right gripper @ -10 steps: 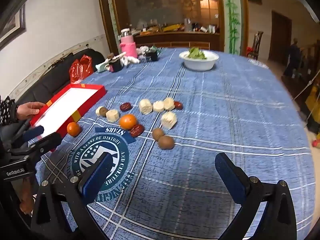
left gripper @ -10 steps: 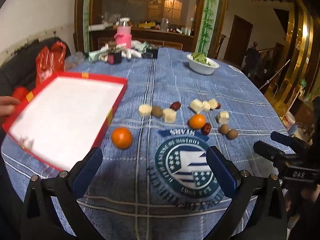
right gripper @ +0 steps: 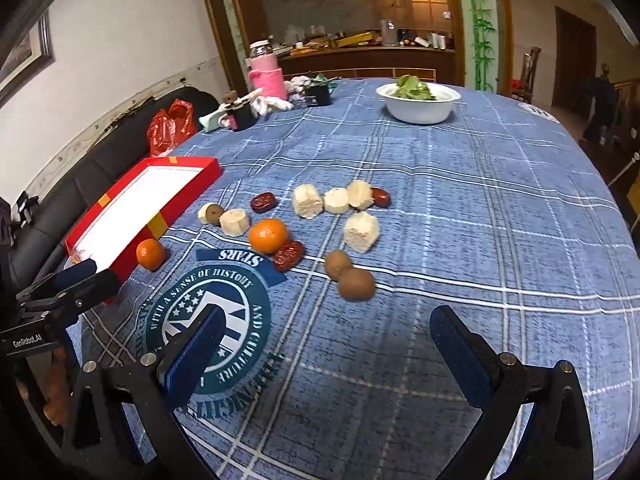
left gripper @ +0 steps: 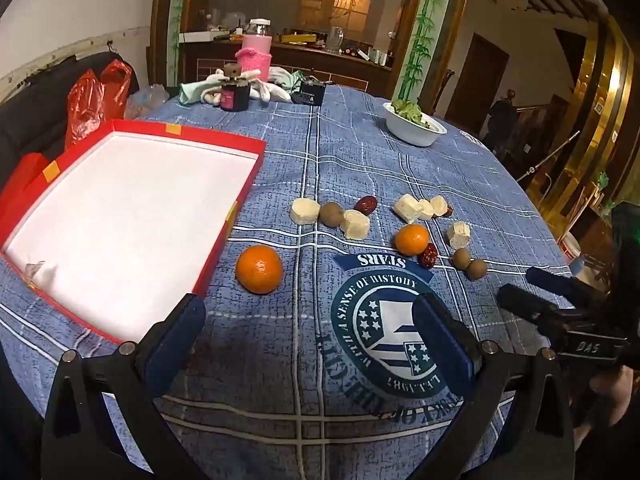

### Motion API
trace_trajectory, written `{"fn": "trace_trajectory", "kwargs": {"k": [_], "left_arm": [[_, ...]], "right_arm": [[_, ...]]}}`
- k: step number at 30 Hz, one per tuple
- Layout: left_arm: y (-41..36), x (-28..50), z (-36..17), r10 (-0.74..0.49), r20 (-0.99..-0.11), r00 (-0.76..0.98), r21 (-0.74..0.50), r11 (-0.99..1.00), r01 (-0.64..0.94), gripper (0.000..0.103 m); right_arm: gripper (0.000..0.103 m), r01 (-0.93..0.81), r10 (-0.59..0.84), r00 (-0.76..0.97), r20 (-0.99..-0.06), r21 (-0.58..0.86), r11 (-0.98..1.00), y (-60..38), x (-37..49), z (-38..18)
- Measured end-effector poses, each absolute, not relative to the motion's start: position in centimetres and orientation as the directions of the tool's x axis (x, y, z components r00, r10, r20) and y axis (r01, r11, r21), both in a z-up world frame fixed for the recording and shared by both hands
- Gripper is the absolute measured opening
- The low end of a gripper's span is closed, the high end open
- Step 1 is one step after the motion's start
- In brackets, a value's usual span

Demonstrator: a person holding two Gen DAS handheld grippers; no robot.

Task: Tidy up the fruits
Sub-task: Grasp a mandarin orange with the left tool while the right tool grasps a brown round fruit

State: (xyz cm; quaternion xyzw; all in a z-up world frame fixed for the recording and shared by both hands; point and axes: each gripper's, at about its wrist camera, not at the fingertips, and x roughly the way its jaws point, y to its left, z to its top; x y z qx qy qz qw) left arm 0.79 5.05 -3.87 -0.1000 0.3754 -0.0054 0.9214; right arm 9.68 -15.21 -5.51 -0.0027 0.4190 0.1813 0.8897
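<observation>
Both your claws are spread wide w/ nothing between the pads. Left claw (left gripper: pixel 308 332) hovers over the blue plaid cloth on the bench (left gripper: pixel 360 168), tilted down toward a round printed emblem (left gripper: pixel 384 332). Right claw (right gripper: pixel 324 348) hovers over the same cloth, emblem at its left pad.

Fruit lies loose on the cloth, mid-bench. From the left-wrist view: a tangerine (left gripper: pixel 259 269) sits alone just beside the near right corner of a red box w/ white inside (left gripper: pixel 248 184); the box has no fruit in it. A second tangerine (left gripper: pixel 412 239) sits farther right, touching a red date (left gripper: pixel 428 255). Behind them, pale peeled chunks (left gripper: pixel 305 211) in a loose row, one brown round fruit (left gripper: pixel 331 214) between two chunks, another date (left gripper: pixel 366 205) just behind. Two more brown round fruits (left gripper: pixel 469 264) touch each other at the right end of the group, nearest your right claw.

Far side of the bench: a white bowl of greens (right gripper: pixel 418 102), a pink bottle (right gripper: pixel 266 74), crumpled cloths. A red plastic bag (right gripper: pixel 170 128) sits on the dark sofa past the box.
</observation>
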Motion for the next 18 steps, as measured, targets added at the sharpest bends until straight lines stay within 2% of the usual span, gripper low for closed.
{"fn": "trace_trajectory", "kwargs": {"k": [4,8,11,13,16,18], "left_arm": [[5.1,1.1,-4.1,-0.101,-0.692,0.715,-0.191,0.98,-0.047,0.103],[5.3,1.3,-4.4,-0.103,-0.701,0.706,-0.195,0.979,-0.051,0.103],[5.7,1.5,-4.6,-0.107,-0.705,0.701,-0.205,0.977,-0.057,0.103],[5.8,1.6,-4.6,-0.103,-0.707,0.7,-0.201,0.978,-0.059,0.103],[5.7,2.1,-4.8,-0.098,-0.714,0.693,-0.201,0.977,-0.068,0.103],[5.7,2.3,-5.0,-0.091,-0.718,0.69,-0.194,0.978,-0.073,0.103]], "right_arm": [[0.098,-0.315,0.307,0.585,-0.751,0.138,0.939,-14.8,6.0,-3.7],[0.088,-0.32,0.33,0.54,-0.775,0.173,0.931,-16.2,8.5,-3.7],[0.071,-0.306,0.312,0.521,-0.795,0.168,0.937,-16.2,10.0,-4.1],[0.053,-0.288,0.299,0.509,-0.807,0.167,0.943,-16.2,10.5,-4.8],[0.041,-0.277,0.294,0.495,-0.818,0.172,0.945,-16.3,10.6,-5.4],[0.036,-0.271,0.29,0.493,-0.82,0.172,0.947,-16.5,10.6,-5.5]]}}
